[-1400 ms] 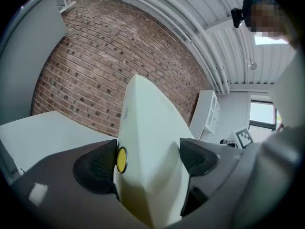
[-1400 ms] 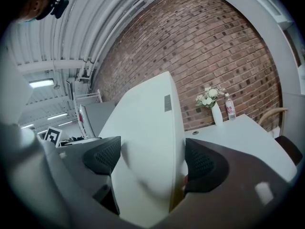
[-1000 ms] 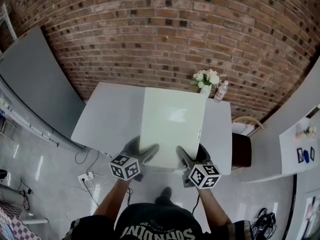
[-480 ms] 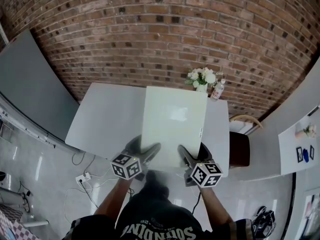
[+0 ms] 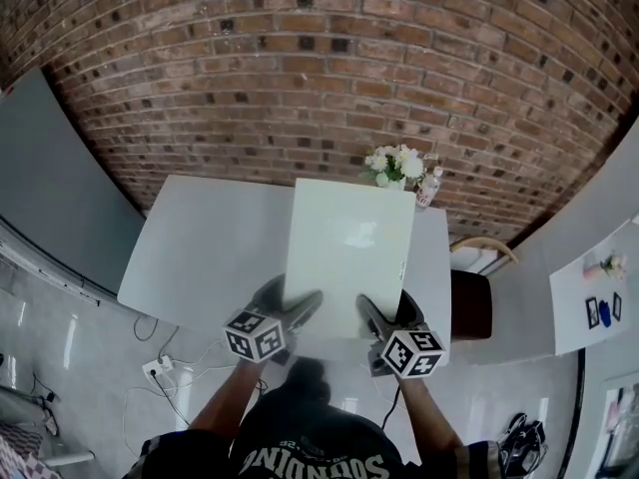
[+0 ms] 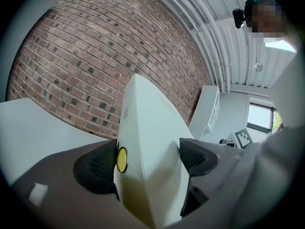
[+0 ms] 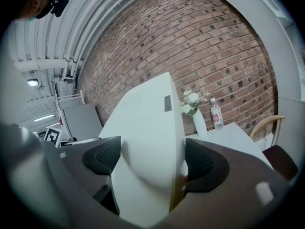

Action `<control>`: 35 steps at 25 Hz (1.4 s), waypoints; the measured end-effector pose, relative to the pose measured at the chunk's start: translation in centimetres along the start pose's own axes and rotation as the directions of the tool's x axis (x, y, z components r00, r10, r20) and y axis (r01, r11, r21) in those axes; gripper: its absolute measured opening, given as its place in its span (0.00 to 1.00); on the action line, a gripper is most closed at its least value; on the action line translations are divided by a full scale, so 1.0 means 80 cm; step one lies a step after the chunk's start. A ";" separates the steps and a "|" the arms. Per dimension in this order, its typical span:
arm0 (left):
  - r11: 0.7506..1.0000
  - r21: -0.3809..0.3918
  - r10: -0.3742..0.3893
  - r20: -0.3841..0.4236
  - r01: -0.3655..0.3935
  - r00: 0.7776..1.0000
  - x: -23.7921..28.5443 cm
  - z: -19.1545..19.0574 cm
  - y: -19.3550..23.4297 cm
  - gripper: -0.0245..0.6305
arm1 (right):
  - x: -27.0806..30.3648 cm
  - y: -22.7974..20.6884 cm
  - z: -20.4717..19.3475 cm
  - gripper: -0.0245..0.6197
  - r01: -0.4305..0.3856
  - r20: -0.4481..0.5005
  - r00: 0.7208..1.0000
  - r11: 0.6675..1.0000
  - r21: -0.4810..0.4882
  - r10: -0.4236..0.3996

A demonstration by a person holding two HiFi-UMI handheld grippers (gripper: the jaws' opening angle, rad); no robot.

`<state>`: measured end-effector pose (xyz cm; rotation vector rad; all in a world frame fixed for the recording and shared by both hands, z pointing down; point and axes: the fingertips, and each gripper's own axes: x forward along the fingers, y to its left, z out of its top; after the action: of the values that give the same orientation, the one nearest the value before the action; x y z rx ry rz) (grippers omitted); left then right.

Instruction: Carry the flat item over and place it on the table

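Pale greenish-white, the flat board (image 5: 349, 252) hangs over the right half of the white table (image 5: 210, 247), and we hold it by its near edge with both tools. Our left gripper (image 5: 287, 305) grasps the near-left part of this edge: in the left gripper view both dark ribbed pads press against the board from the two sides, and a small round yellow dot (image 6: 122, 160) sits on the board's rim just beside the left pad. Our right gripper (image 5: 383, 312) is clenched on the near-right part in the same way, with the board filling the gap between its two pads. A small grey label (image 7: 167, 103) shows on the board's right rim. The far edge of the board reaches near a white vase with flowers (image 5: 394, 165) and a clear bottle (image 5: 429, 186), which stand together at the far right corner of the table. We cannot tell if the board touches the tabletop. A dark chair (image 5: 469, 302) stands just right of the table, and a brick wall (image 5: 319, 68) rises behind it.
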<state>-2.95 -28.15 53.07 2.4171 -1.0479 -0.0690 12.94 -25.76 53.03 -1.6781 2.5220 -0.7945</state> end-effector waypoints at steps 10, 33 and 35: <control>0.999 -0.027 -0.032 -0.043 0.031 0.999 0.057 -0.004 0.021 0.66 | 0.031 -0.043 0.008 0.68 0.046 -0.018 0.999 0.999 0.019 -0.045; 0.990 -0.138 -0.051 -0.209 0.022 0.977 0.131 -0.103 0.058 0.65 | 0.063 -0.137 -0.058 0.67 0.127 -0.166 0.980 0.988 0.085 -0.112; 0.988 -0.151 -0.050 -0.227 0.015 0.973 0.132 -0.116 0.062 0.65 | 0.064 -0.143 -0.070 0.67 0.135 -0.187 0.976 0.987 0.091 -0.116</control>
<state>3.36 -34.45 65.03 2.2444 -0.8663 0.1165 19.07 -31.32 63.96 -1.8239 2.4538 -1.1159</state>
